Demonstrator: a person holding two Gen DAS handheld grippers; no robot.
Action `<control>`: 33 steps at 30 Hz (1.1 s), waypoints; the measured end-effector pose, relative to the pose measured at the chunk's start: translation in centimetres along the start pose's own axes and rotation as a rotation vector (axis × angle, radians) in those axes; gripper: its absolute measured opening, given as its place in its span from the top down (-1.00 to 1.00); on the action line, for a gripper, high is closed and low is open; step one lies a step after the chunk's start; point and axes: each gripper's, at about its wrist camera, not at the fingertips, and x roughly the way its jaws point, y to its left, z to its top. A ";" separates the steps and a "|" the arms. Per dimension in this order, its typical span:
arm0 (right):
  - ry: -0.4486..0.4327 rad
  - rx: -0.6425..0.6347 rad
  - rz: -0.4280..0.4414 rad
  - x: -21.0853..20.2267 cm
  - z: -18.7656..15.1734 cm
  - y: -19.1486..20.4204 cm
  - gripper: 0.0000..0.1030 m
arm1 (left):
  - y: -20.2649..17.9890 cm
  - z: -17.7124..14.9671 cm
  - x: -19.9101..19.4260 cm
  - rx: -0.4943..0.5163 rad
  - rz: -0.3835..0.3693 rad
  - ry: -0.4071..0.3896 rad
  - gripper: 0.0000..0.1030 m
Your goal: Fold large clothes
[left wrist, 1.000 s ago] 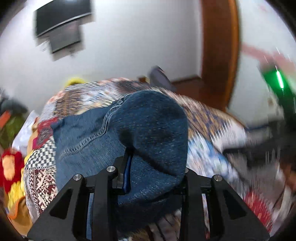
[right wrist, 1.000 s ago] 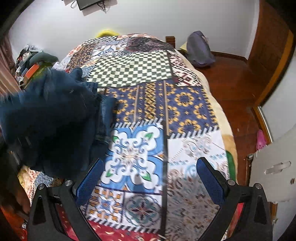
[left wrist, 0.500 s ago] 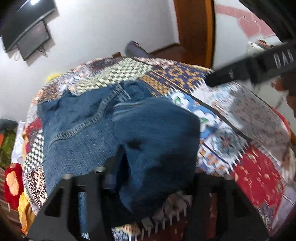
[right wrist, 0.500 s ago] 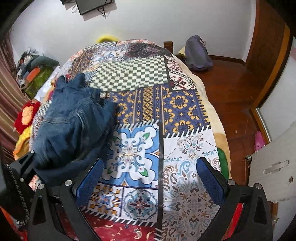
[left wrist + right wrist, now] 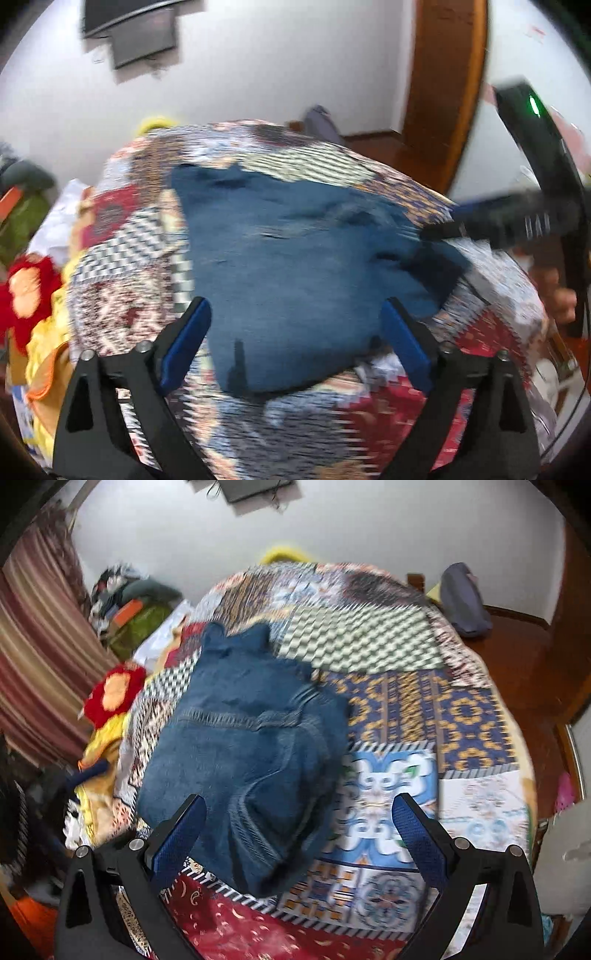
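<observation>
A pair of blue denim jeans [image 5: 295,266] lies folded over in a thick bundle on the patchwork quilt [image 5: 125,229] of the bed. It also shows in the right wrist view [image 5: 243,753], at the left half of the quilt [image 5: 406,705]. My left gripper [image 5: 295,343] is open and empty just above the near end of the jeans. My right gripper [image 5: 299,834] is open and empty above the jeans' near right edge. In the left wrist view the right gripper [image 5: 509,221] hovers at the jeans' right edge, blurred.
A pile of clothes with a red and yellow item [image 5: 110,698] lies left of the bed. A striped curtain [image 5: 40,657] hangs at far left. A grey bag [image 5: 465,602] sits on the wooden floor [image 5: 532,653] at the back right. A screen [image 5: 129,29] hangs on the wall.
My left gripper was shut on a fold of the jeans; it has let go and opened, and the jeans now lie on the quilt. My right gripper has moved left, over the jeans.
</observation>
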 end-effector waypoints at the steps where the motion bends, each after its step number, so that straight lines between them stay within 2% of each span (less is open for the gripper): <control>1: 0.025 -0.008 0.001 1.2 -0.1 0.4 -0.95 | 1.1 -0.1 0.4 -0.028 0.028 0.006 -0.84; 5: 0.130 0.014 -0.033 5.4 -1.0 -0.5 -0.95 | 4.3 -1.2 3.4 -0.085 0.088 0.087 -0.84; 7: 0.164 0.071 0.018 6.5 -1.5 -2.4 -0.95 | 5.6 -2.2 5.1 -0.106 0.099 0.141 -0.85; 10: 0.213 0.189 0.130 7.1 -2.2 -5.6 -0.95 | 7.0 -3.5 6.6 -0.198 0.011 0.157 -0.91; 13: 0.237 0.222 0.143 7.1 -2.7 -7.1 -0.95 | 7.4 -3.6 7.1 -0.230 -0.026 0.170 -0.93; 17: 0.210 0.123 0.079 5.3 -2.5 -6.5 -0.95 | 6.6 -3.4 6.7 -0.146 -0.002 0.145 -0.93; 21: 0.141 0.010 -0.035 2.6 -1.4 -5.6 -0.95 | 6.4 -3.0 5.6 -0.082 0.020 0.137 -0.93; 26: 0.067 -0.032 -0.088 0.7 0.9 -4.7 -0.95 | 7.2 -0.3 4.4 -0.008 0.122 0.077 -0.93; 30: 0.046 -0.017 -0.043 1.6 4.0 -3.7 -0.95 | 8.7 2.9 5.3 -0.031 0.147 0.044 -0.93; 33: 0.054 -0.001 -0.010 3.5 6.3 -3.1 -0.95 | 10.0 5.7 7.4 -0.073 0.116 0.037 -0.93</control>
